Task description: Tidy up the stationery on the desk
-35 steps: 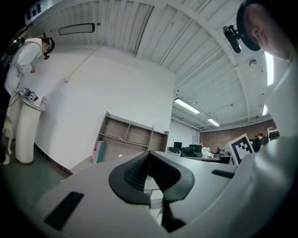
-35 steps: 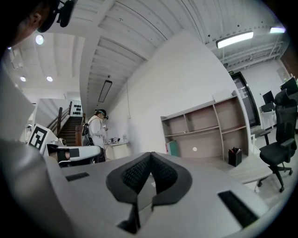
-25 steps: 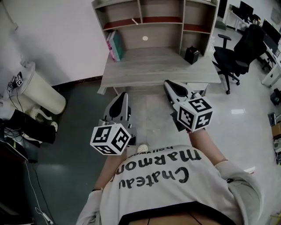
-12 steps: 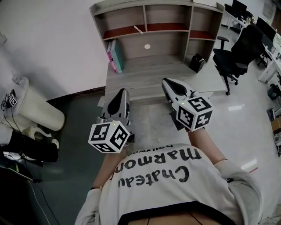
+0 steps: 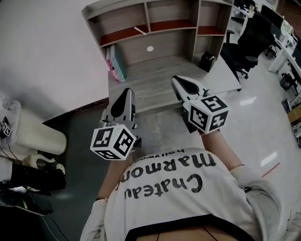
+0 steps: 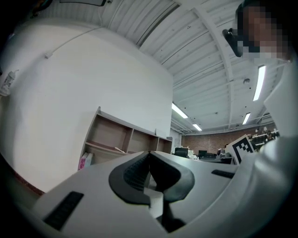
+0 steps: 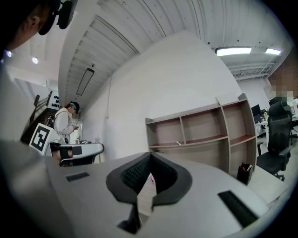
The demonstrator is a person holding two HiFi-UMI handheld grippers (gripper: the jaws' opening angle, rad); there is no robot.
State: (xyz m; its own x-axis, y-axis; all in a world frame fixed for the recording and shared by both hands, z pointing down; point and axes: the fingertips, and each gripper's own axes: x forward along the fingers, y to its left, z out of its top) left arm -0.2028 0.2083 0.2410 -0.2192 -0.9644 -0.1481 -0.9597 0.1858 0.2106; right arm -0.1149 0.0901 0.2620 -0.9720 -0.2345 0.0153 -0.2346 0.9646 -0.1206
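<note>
Two grippers are hovering short of the desk (image 5: 162, 77): left gripper (image 5: 126, 90) and right gripper (image 5: 176, 80), each with jaws pressed together on nothing. One black pen holder (image 5: 206, 61) is standing at the desk's right end. Upright books (image 5: 114, 63), count unclear, are standing at its left. One pen (image 5: 139, 30) is lying on the shelf. Only the right gripper view is showing one standing person (image 7: 65, 123).

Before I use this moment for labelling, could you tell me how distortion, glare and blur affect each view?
Head view: sharp, dim corners, glare patches on the floor, shelf unit leaning. Left gripper view: strong fisheye, black corners, white wall curved. Right gripper view: same fisheye, ceiling lamp blown out.
</note>
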